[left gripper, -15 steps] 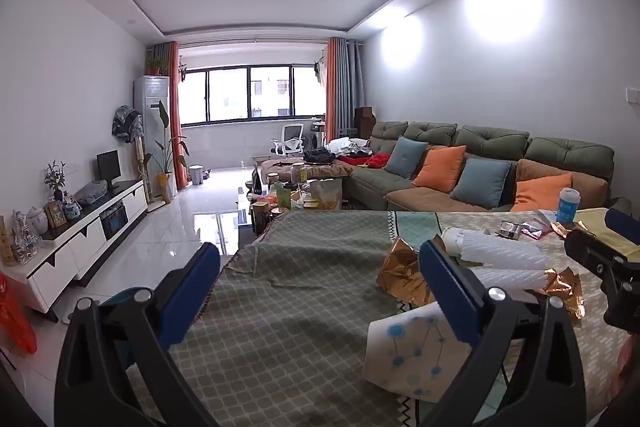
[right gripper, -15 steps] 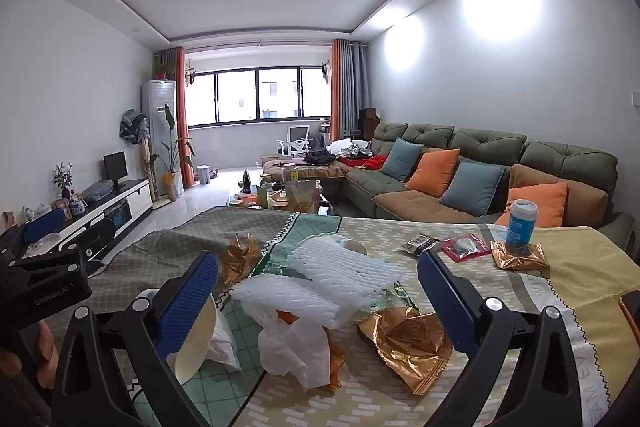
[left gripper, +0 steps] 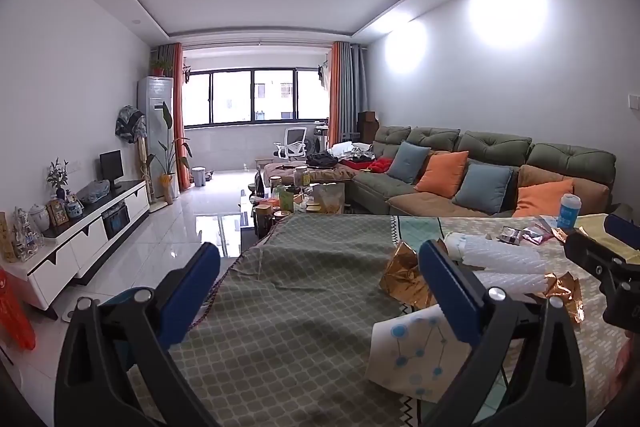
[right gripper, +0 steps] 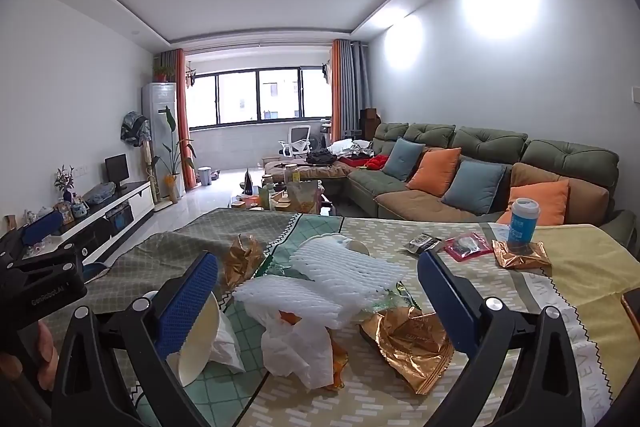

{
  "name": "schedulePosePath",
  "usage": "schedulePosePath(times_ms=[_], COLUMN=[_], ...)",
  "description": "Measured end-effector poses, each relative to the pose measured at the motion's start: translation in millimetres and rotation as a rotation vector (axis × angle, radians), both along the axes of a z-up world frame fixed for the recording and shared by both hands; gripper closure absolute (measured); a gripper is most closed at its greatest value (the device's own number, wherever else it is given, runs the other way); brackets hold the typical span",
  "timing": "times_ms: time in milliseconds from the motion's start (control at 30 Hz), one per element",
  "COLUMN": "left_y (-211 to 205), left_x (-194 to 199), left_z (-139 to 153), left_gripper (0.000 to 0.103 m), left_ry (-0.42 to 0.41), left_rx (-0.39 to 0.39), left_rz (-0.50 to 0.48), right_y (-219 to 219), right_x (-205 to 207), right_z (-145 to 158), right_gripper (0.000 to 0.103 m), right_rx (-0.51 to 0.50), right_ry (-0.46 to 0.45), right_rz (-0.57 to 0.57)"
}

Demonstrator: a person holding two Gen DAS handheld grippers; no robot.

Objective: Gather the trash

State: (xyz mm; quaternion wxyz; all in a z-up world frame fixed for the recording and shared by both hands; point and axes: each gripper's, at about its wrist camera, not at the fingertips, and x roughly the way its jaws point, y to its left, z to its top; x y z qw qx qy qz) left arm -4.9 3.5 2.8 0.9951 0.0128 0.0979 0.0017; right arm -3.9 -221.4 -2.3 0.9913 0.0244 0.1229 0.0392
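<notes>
White foam-net sleeves [right gripper: 320, 287] lie at 12 o'clock of the right gripper [right gripper: 318, 291], long axis running 10-to-4 on the patterned tablecloth [right gripper: 560, 279]. Right is nearer; left gripper [left gripper: 320, 291] sees them at 2 o'clock. Both spread wide, empty.

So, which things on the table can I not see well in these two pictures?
- Paper cup: left wrist view, partly behind a blue finger; lying on its side.
- Orange wrapper: right wrist view, mostly under the white plastic bag.
- Small packets: right wrist view, print too small to read.
- Brown object: cut off by the right edge.
</notes>
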Motion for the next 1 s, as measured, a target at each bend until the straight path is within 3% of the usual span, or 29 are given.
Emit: schedulePosePath(times_ms=[1000], left_y=[-2.9], left_x=[-5.9], left_z=[3.6], left_gripper=[0.003], left_ry=[-0.014], left_rx=[0.0], left_rz=[0.008], right_y=[2.1], right_x=[-1.4], right_z=[3.4], right_gripper=[0.004], right_rx=[0.012], right_ry=[0.007], right_rz=[-0.002])
